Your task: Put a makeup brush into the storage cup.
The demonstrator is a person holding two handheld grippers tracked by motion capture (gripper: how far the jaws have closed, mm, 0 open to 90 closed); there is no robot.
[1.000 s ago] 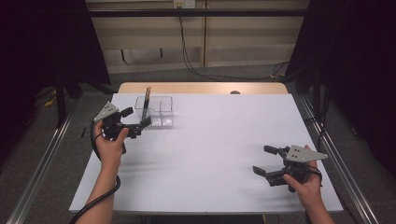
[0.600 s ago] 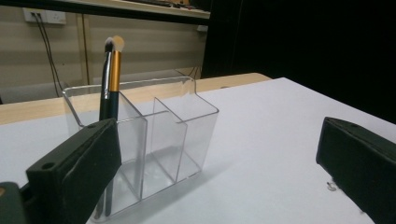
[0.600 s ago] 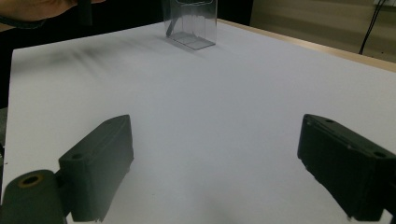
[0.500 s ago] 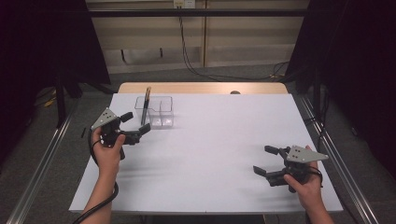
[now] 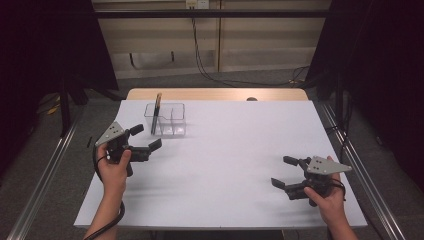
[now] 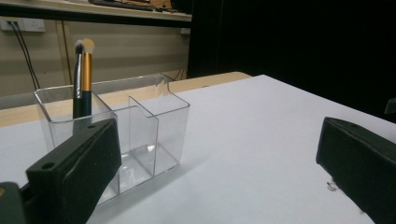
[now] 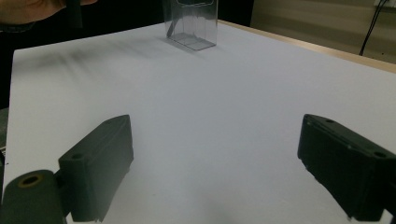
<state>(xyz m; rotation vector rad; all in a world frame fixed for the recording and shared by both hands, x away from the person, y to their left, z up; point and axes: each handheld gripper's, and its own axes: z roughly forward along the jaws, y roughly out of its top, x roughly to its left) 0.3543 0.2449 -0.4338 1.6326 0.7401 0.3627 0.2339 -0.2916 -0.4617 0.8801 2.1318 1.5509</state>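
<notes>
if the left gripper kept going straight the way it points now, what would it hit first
Probably the clear organizer. The left gripper has open, empty jaws aimed at the box, which sits left of centre in its view, so the left jaw would likely strike its near wall. Depth is unclear.

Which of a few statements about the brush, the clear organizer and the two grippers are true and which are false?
1. The makeup brush stands in an end compartment of the clear organizer. True.
2. The left gripper holds the brush. False: its fingers are apart with nothing between them.
3. The right gripper is open. True.
4. The organizer lies on its side. False: it stands upright on the white table.
</notes>
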